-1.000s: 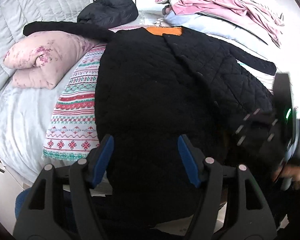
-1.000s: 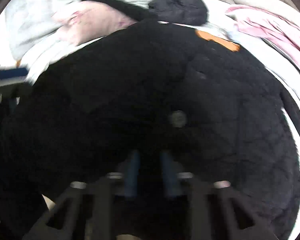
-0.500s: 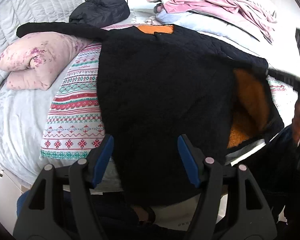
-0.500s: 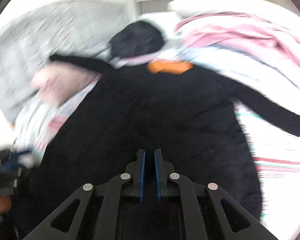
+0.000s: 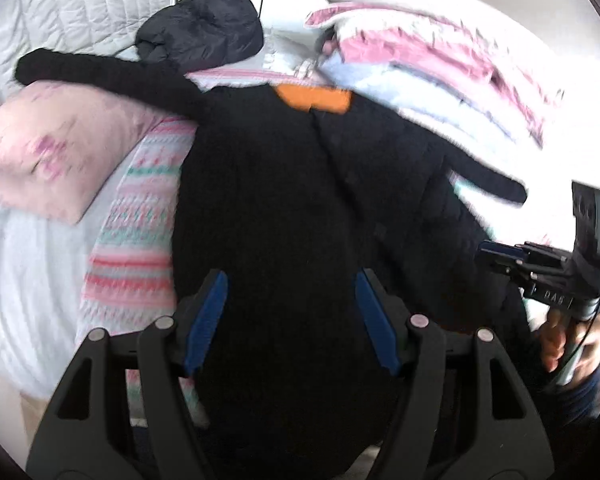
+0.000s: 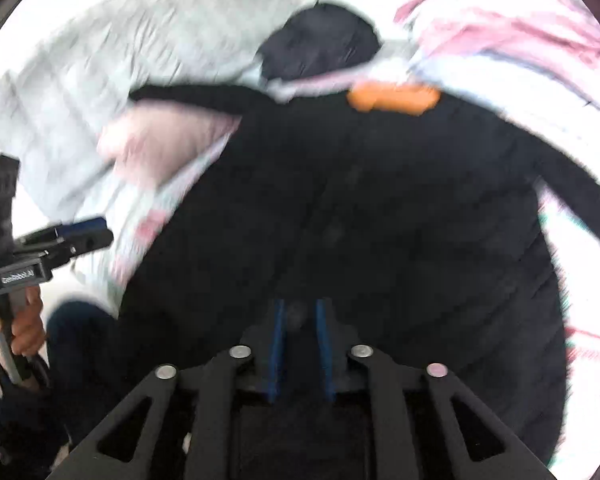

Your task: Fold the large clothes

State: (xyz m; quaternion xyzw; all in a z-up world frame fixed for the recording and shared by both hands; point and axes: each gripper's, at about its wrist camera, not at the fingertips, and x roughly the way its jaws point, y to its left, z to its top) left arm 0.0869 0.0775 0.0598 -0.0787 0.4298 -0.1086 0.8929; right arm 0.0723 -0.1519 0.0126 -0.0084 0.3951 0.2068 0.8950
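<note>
- A black coat (image 5: 300,208) lies spread flat on a bed (image 5: 24,264), front closed, an orange lining (image 5: 316,98) showing at its collar.
- One sleeve reaches left over a pink pillow (image 5: 56,148); the other stretches right across the covers.
- A striped patterned blanket (image 5: 136,216) lies under the coat, on pale sheets.
- A grey quilted headboard (image 5: 76,4) stands behind the pillow.
- A bundled dark jacket (image 5: 204,28) sits beyond the collar, beside a heap of pink and white bedding (image 5: 428,64).
- The left gripper (image 5: 292,320) hangs above the hem, jaws wide apart and empty.
- The right gripper (image 6: 298,344) has just been opening; its jaws stand slightly apart, with nothing clearly between them.
</note>
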